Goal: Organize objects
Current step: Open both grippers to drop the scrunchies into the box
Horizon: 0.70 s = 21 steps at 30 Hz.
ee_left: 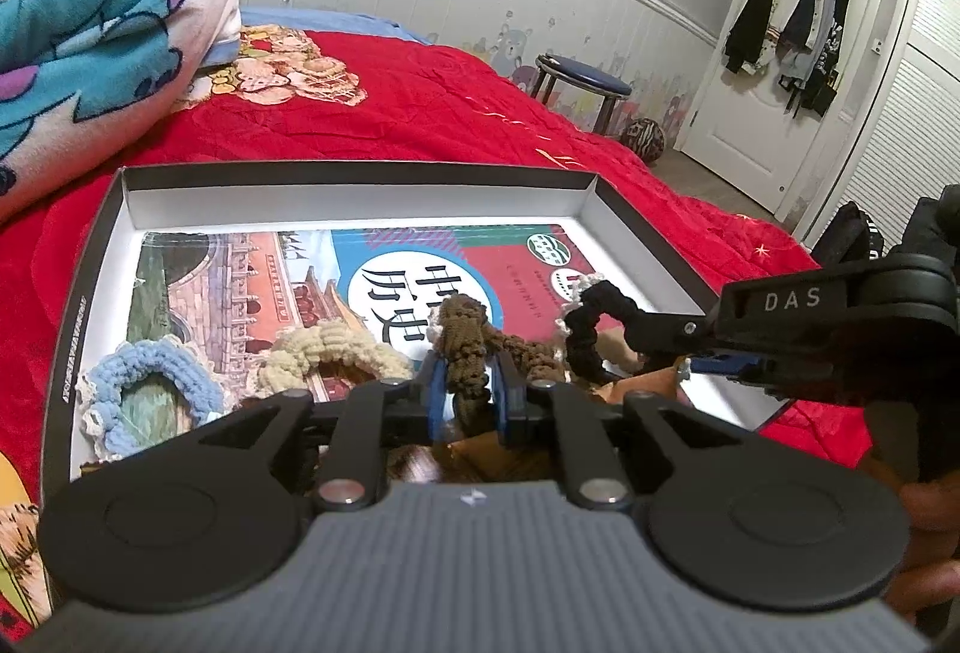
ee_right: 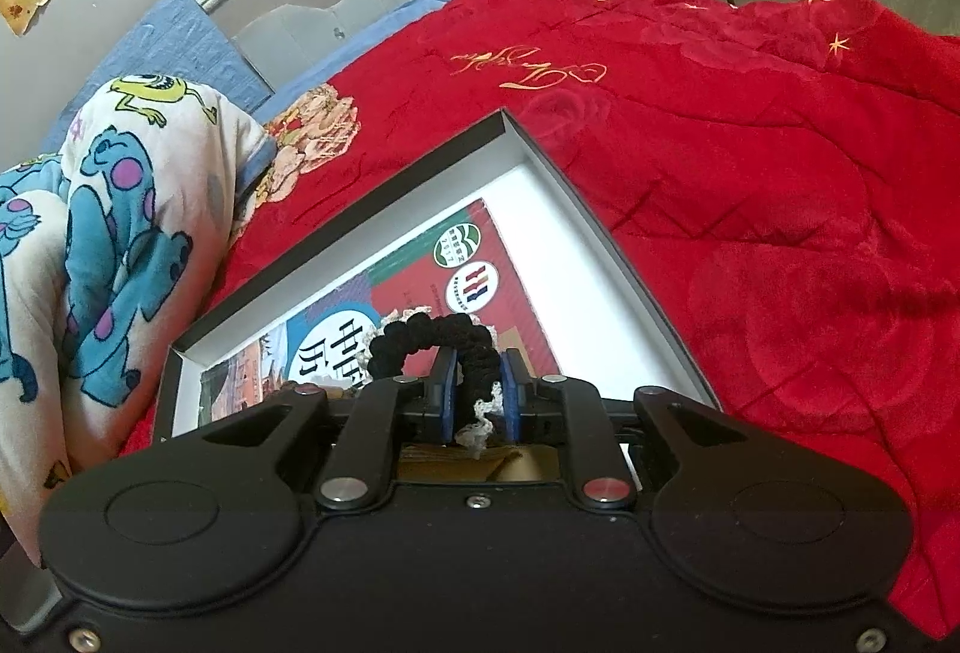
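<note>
A shallow black-rimmed box (ee_left: 360,206) lies on the bed with a colourful book (ee_left: 420,257) flat inside it. On the book lie a blue scrunchie (ee_left: 150,371) and a beige scrunchie (ee_left: 336,347). A brown scrunchie (ee_left: 468,341) runs between the blue pads of my left gripper (ee_left: 471,395), whose jaws stand slightly apart and loose around it. My right gripper (ee_right: 479,395) is shut on a black scrunchie (ee_right: 444,332) with white lace trim, held over the box's right part. The left wrist view shows that black scrunchie (ee_left: 585,323) too.
A red blanket (ee_right: 750,173) covers the bed around the box (ee_right: 600,209). A folded cartoon quilt (ee_left: 90,23) is piled at the left. Beyond the bed stand a blue-topped stool (ee_left: 585,83), a patterned ball (ee_left: 643,140) and a white door hung with clothes (ee_left: 792,5).
</note>
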Each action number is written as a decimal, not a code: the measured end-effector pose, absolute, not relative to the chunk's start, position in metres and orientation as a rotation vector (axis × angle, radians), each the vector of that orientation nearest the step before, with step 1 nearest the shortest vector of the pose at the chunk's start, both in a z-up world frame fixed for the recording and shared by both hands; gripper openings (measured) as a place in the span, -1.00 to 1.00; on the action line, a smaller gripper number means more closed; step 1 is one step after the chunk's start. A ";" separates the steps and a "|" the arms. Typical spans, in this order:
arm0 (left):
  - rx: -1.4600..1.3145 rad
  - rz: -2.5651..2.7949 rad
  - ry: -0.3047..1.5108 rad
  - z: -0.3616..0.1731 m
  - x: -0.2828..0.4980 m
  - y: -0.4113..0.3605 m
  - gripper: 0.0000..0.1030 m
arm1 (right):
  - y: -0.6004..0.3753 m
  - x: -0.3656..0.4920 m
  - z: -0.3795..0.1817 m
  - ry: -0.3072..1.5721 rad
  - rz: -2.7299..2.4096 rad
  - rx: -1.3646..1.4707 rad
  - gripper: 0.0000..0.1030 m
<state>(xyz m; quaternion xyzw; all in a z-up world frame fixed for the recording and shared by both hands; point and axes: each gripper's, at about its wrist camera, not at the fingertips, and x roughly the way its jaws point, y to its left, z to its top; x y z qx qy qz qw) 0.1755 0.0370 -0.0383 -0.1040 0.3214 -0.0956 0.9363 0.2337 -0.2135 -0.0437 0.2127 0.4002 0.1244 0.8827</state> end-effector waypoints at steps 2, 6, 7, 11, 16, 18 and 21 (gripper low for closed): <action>-0.222 -0.191 0.658 -0.038 0.176 0.038 -0.24 | -0.212 0.233 -0.042 0.837 0.257 0.437 -0.65; -0.243 -0.192 0.659 -0.034 0.175 0.043 -0.08 | -0.212 0.228 -0.035 0.823 0.279 0.450 -0.17; -0.245 -0.191 0.658 -0.031 0.174 0.045 -0.05 | -0.211 0.226 -0.032 0.815 0.285 0.447 -0.14; -0.244 -0.181 0.663 -0.014 0.167 0.046 0.05 | -0.204 0.211 -0.011 0.764 0.317 0.375 0.05; -0.224 -0.189 0.593 0.022 0.133 0.041 0.26 | -0.210 0.170 0.021 0.688 0.362 0.331 0.19; -0.200 -0.196 0.571 0.037 0.115 0.037 0.34 | -0.219 0.150 0.032 0.667 0.353 0.332 0.22; -0.168 -0.182 0.552 0.052 0.081 0.027 0.46 | -0.234 0.121 0.043 0.665 0.332 0.360 0.23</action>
